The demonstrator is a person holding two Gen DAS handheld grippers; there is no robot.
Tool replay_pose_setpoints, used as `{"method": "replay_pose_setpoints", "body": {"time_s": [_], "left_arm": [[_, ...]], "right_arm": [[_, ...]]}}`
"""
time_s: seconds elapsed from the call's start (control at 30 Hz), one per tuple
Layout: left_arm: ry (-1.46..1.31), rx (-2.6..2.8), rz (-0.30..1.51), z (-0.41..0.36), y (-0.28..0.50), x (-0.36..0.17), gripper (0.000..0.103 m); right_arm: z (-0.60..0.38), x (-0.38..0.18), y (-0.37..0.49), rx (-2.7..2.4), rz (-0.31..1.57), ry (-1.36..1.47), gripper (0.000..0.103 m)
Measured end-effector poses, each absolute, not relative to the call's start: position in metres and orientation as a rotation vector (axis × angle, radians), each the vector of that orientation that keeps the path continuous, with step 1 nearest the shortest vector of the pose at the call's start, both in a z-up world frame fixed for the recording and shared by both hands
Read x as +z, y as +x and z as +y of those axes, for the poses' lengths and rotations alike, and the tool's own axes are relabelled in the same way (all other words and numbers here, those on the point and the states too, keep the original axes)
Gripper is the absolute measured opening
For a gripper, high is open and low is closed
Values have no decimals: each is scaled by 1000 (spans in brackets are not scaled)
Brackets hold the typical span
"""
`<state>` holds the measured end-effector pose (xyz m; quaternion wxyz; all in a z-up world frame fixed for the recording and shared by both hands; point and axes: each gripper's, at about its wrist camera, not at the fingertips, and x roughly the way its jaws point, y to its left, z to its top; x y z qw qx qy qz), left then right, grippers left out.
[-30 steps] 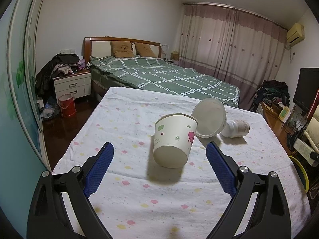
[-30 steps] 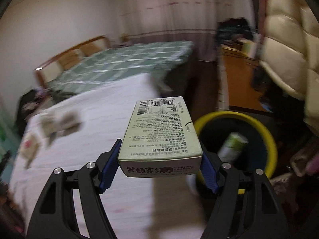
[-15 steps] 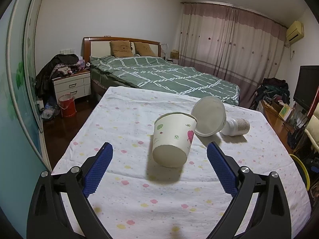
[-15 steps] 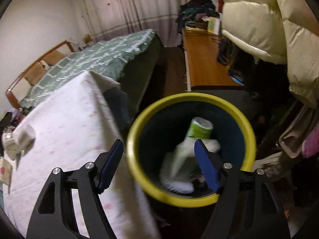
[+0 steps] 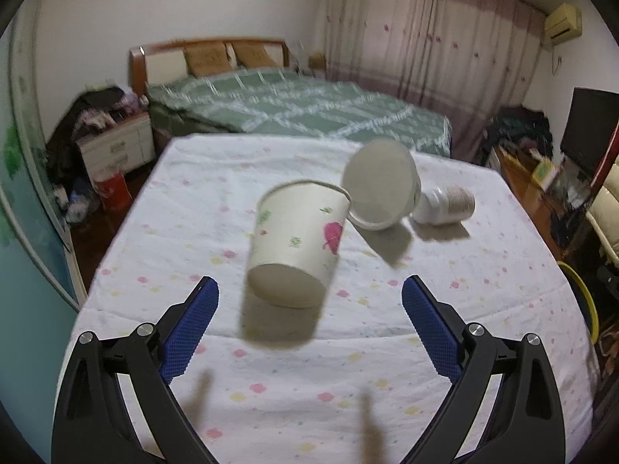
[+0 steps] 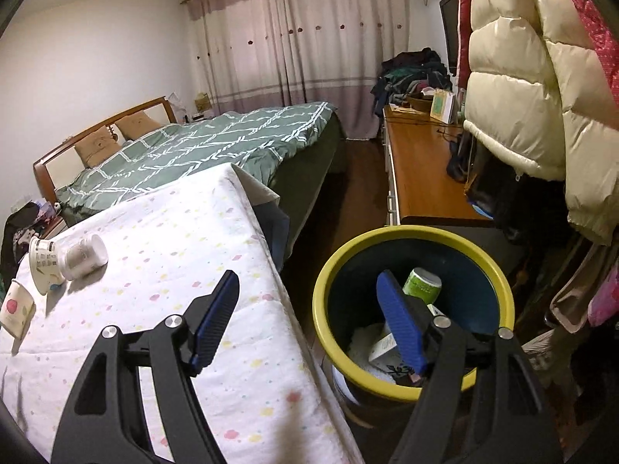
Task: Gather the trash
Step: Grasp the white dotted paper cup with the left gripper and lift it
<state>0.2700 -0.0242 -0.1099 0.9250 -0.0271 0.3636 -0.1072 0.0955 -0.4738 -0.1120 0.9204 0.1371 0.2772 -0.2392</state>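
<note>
A paper cup point(image 5: 298, 243) with a pink print lies on its side on the spotted tablecloth point(image 5: 309, 386), its bottom facing me. Behind it lean a white bowl-shaped tub point(image 5: 381, 189) and a white bottle point(image 5: 445, 205) on its side. My left gripper point(image 5: 309, 290) stands open just short of the cup, empty. My right gripper point(image 6: 307, 290) is open and empty over the table's edge, beside the yellow-rimmed bin point(image 6: 410, 301). The bin holds a green-labelled can point(image 6: 421, 286) and a box point(image 6: 385, 344). The cup point(image 6: 15, 309), tub point(image 6: 42, 263) and bottle point(image 6: 87, 255) show at far left.
A green bed point(image 5: 294, 108) stands behind the table, with a nightstand point(image 5: 116, 147) and red bucket point(image 5: 112, 189) at its left. A wooden desk point(image 6: 421, 170) and a hanging cream puffer jacket point(image 6: 518, 89) flank the bin. Dark floor lies between table and desk.
The right gripper let go of the box, which now lies in the bin, then drew back toward the table. The left gripper moved closer to the paper cup.
</note>
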Motion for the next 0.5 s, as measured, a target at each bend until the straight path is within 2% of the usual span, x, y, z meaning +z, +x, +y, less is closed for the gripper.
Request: {"method": "replay_pose_setpoints", "body": {"time_s": [0.5], "left_arm": [[-4,-277,975,-32,368,-110,94]], "right_arm": [[-476,-114,102,-488,601,288,70]]}}
